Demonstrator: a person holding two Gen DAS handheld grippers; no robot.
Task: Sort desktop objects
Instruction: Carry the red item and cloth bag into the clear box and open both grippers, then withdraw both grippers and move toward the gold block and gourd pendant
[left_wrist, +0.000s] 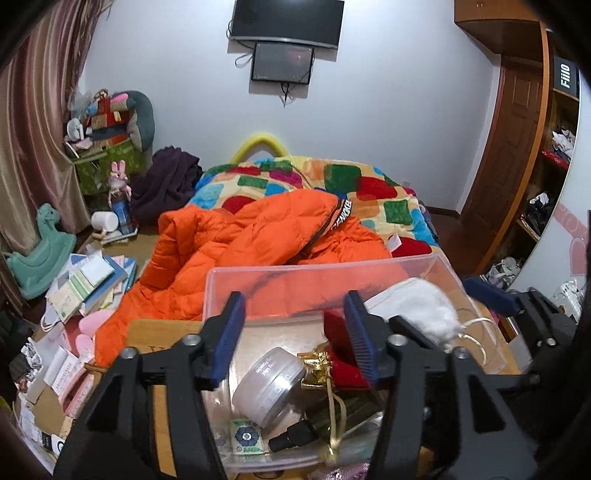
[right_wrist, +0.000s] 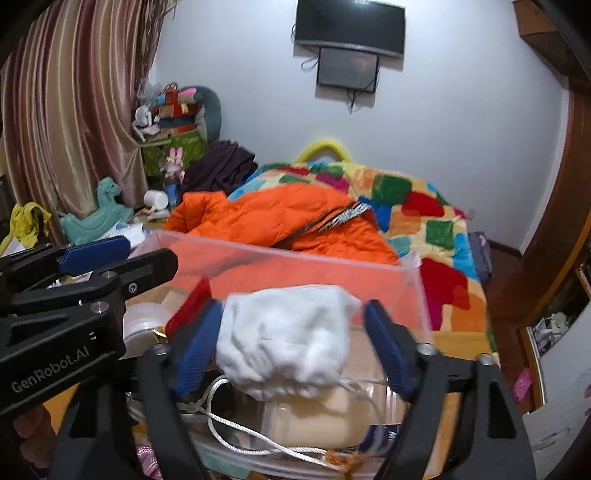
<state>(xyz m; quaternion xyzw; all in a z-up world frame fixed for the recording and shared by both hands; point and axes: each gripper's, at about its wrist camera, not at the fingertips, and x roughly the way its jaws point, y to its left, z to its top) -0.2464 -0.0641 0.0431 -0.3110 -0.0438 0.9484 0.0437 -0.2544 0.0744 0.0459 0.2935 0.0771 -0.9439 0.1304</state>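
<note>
- 2 claws are in view, both over 1 clear plastic bin (left_wrist: 229, 295) that sits on the wooden table (left_wrist: 147, 332) at its far edge, next to the bed.
- The left claw (left_wrist: 295, 339) is spread wide with nothing between its 2 blue pads (left_wrist: 229, 339); it hangs above the bin's left half.
- The right claw (right_wrist: 295, 347) is also spread; 1 white fluffy drawstring pouch (right_wrist: 288, 339) sits between its 2 pads. The pouch is blurred, and whether either pad touches it I cannot tell.
- The pouch lies in the bin's right half, with its white cord (right_wrist: 236, 424) trailing toward the near wall.
- In the bin's left half: 1 round grey jar (left_wrist: 266, 387) tipped on its side, 1 gold foil-wrapped piece (left_wrist: 316, 365) touching it, 1 red item (left_wrist: 338, 347) behind that, 1 dark dropper bottle (left_wrist: 295, 435) lying flat, and 1 small packet with a blue flower print (left_wrist: 247, 439) near the front wall.
- Under the pouch lies 1 beige flat item (right_wrist: 321, 424).
- Beyond the table, 1 orange puffer jacket (left_wrist: 240, 243) lies on the bed over 1 patchwork blanket (left_wrist: 369, 184).
</note>
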